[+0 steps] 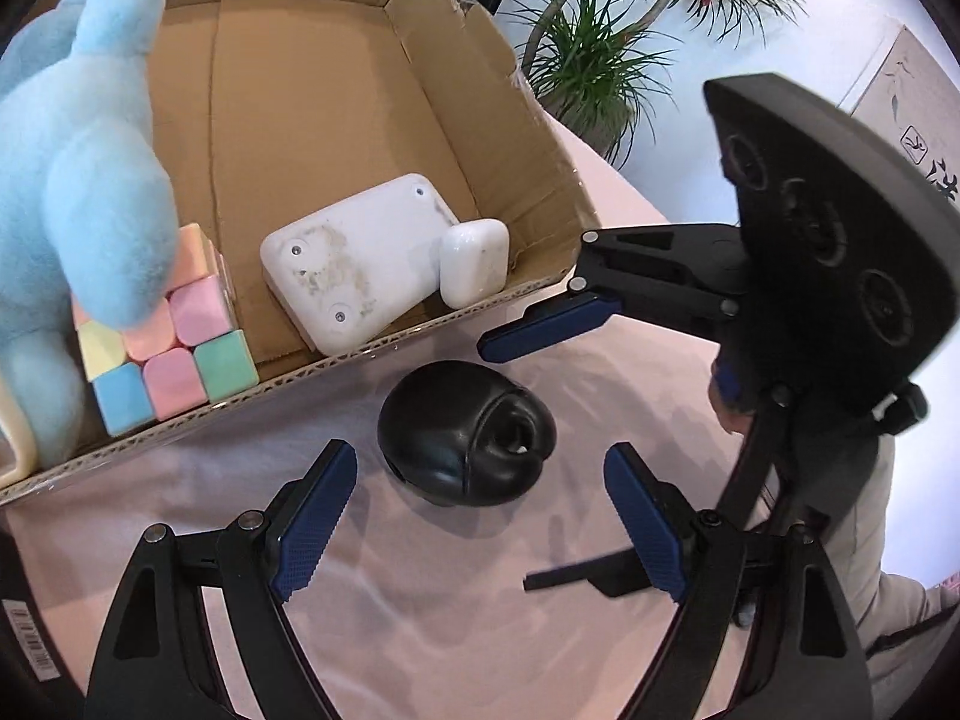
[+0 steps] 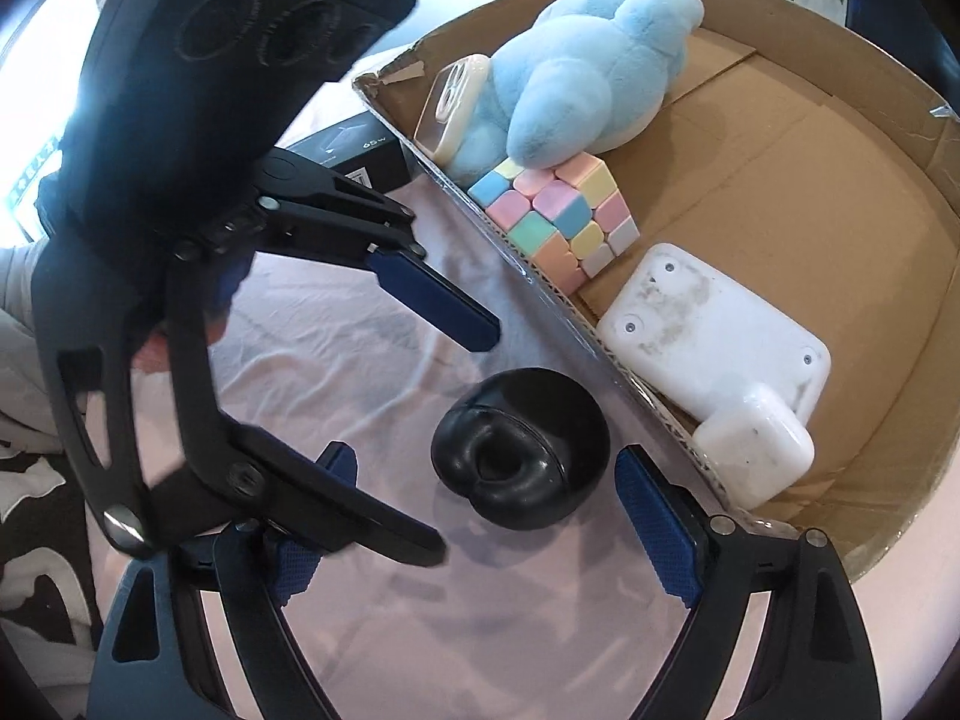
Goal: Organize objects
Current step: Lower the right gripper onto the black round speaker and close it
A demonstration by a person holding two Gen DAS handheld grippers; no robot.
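A black rounded rubber object lies on the pink cloth just outside the cardboard box; it also shows in the right wrist view. My left gripper is open, its blue pads either side of the black object, just short of it. My right gripper is open too, facing the same object from the other side. In the box are a blue plush toy, a pastel puzzle cube, a white flat device and a white earbud case.
A phone in a clear case leans against the plush inside the box. A black carton lies beyond the box corner. A potted plant stands past the table. The person's legs show at the right edge.
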